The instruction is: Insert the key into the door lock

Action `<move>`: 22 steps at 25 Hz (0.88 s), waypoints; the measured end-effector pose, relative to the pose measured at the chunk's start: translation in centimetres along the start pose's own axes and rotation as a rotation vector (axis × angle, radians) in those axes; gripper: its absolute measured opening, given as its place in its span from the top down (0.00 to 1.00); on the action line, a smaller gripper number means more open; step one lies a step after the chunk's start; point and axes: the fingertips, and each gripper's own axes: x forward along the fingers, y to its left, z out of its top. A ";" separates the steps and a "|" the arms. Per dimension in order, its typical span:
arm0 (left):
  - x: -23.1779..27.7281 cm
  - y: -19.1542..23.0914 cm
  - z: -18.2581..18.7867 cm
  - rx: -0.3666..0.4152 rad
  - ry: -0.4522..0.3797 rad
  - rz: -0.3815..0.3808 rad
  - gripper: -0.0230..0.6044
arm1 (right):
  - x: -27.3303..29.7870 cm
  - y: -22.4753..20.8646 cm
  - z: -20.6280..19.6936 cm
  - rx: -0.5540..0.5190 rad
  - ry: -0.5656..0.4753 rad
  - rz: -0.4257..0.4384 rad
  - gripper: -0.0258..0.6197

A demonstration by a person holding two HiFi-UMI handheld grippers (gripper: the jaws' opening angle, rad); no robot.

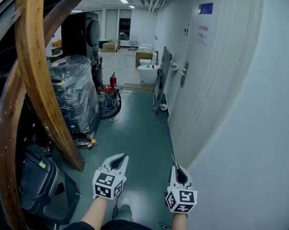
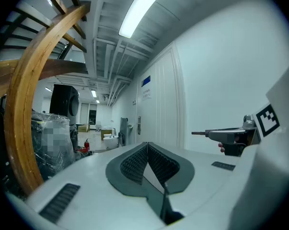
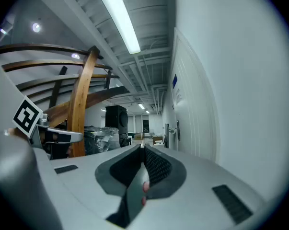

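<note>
Your right gripper, clamped on the key, is nearer the door lock, well ahead; left gripper is closed, empty.

A corridor with a dark green floor. On the left rises a broad, curved wooden beam, with a black case beside its foot. Behind it stands a plastic-wrapped bundle, then a red fire extinguisher. Farther off sits a white tub.
</note>
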 end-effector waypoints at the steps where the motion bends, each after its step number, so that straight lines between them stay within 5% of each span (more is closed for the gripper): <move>1: 0.0 0.1 0.1 -0.002 -0.001 0.001 0.94 | 0.0 0.1 0.0 0.013 -0.002 0.005 0.83; 22: 3.3 2.2 -1.5 -0.032 0.046 0.023 0.94 | 4.0 -2.3 -2.5 0.069 0.054 -0.015 0.83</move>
